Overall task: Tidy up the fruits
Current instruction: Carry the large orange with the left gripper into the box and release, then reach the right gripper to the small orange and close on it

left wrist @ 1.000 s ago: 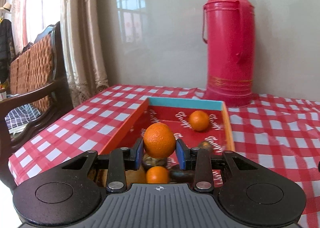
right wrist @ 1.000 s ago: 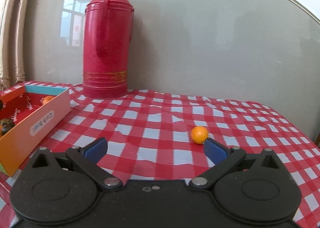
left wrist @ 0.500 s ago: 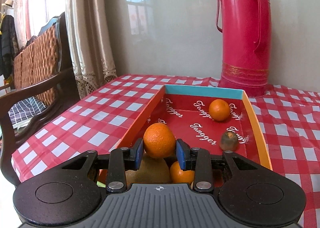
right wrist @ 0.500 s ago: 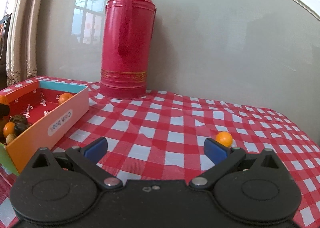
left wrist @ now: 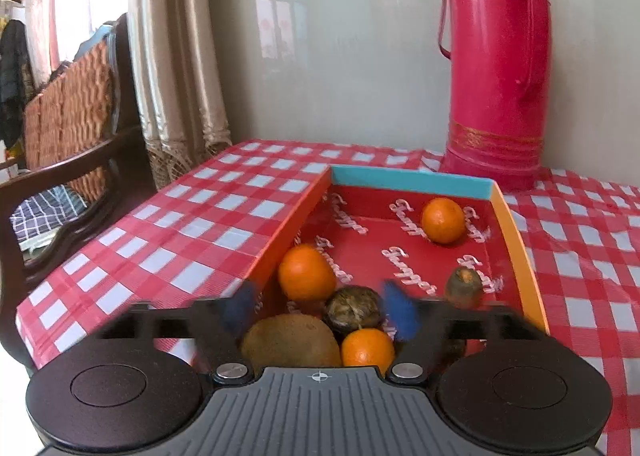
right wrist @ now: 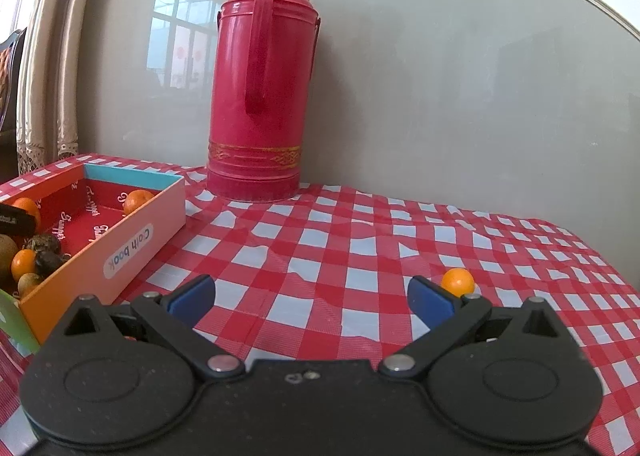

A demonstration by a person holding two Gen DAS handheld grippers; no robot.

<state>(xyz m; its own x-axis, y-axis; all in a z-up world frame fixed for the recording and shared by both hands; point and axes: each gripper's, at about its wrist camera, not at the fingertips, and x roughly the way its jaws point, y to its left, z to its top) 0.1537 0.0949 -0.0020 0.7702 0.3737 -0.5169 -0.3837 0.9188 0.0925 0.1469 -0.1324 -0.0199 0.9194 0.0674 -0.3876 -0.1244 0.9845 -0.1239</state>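
Your left gripper [left wrist: 320,308] is over the near end of the box [left wrist: 516,240], jaws opening, pads blurred and spread, nothing pressed between them. The orange [left wrist: 307,272] sits in the box against the left wall, just past the blue pads, free of both. Nearer you in the box: a brown kiwi [left wrist: 291,342], a small orange [left wrist: 368,344] touching it on the right, and a dark wrinkled fruit [left wrist: 352,310] behind those two. A greenish-brown fruit [left wrist: 464,288] lies near the right wall, and a second orange [left wrist: 443,219] sits at the far end by the teal wall. The box rests on the tabletop [left wrist: 200,223] with its red-and-white check cloth; a pink thermos [left wrist: 496,71] stands upright behind the box against the wall. A wicker-backed chair [left wrist: 68,123] is off the left edge. Your right gripper [right wrist: 314,296] is spread wide and empty, hovering over bare cloth. One loose small orange [right wrist: 458,281] lies on the cloth just behind the right pad, not touching it that you can confirm, well apart from the box. In the right wrist view the box's outer wall label [right wrist: 130,252] reads "Cash book".
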